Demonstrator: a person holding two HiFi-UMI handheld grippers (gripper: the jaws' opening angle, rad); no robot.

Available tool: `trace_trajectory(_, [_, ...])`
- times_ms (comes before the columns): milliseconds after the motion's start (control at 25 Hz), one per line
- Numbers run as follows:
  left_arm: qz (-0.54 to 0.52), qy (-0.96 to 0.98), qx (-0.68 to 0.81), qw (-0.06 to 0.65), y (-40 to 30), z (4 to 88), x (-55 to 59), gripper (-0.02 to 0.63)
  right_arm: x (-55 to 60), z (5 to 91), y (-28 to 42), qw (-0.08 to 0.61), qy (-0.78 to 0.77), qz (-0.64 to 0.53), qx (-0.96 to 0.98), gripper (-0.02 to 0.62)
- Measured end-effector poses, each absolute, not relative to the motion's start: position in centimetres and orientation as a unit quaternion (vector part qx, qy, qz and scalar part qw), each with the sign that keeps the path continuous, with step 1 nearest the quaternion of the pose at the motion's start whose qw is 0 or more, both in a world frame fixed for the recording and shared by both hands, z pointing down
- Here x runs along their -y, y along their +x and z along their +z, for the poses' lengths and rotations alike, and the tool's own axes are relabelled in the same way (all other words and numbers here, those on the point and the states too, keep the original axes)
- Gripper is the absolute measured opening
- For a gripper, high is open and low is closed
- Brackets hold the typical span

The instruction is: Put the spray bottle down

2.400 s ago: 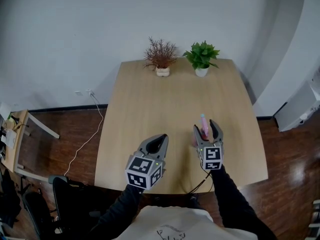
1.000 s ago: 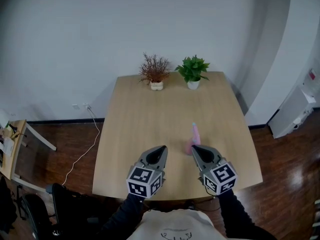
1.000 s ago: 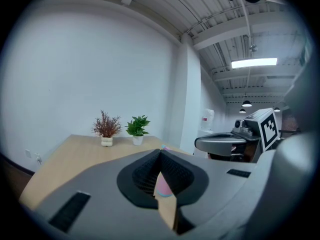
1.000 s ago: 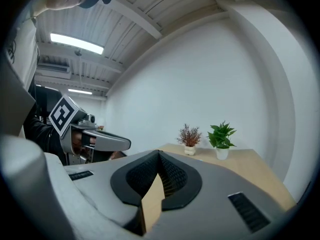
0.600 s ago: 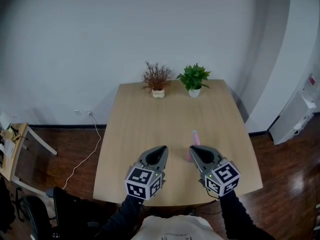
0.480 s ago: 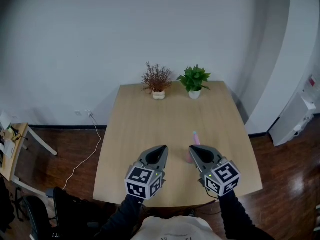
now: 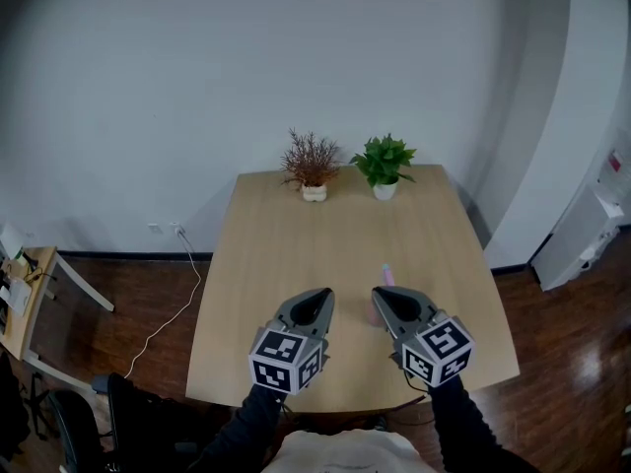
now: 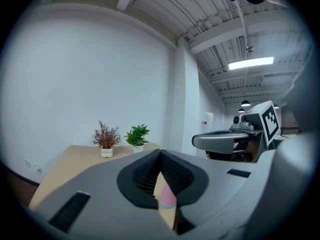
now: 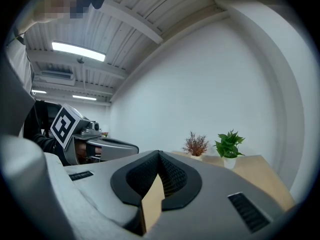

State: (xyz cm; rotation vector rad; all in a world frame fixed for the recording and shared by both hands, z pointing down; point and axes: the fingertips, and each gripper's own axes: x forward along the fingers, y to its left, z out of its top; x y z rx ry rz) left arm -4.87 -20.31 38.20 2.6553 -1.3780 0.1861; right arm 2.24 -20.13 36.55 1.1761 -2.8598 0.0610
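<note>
Spray bottle (image 7: 386, 276), pink, stood upright on the bench (image 7: 286, 244), lower centre-right of the head view. It was just beyond the tip of the right gripper (image 7: 381, 296), its base partly hidden behind it.

Right gripper: fingers (image 9: 172, 176) pressed fully together, nothing held.

Left gripper (image 7: 319, 298): fingers (image 8: 140, 174) met at the tips, empty. The bottle showed pink through the hollow below the tips.

Both grippers hovered side by side over the near part of the bench.

Dried reddish plant (image 7: 312, 166) and green plant (image 7: 385, 161), each in a white pot, stood at the far edge, upper centre.
</note>
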Motion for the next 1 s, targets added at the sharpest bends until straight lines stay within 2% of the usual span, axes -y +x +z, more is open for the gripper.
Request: trace_trajectory(1000, [0.063,0.883,0.46,0.076,-4.9,38.4,20.4,0.006,20.3,37.8,2.3,0.039,0.379,0.025,0.924,0.0])
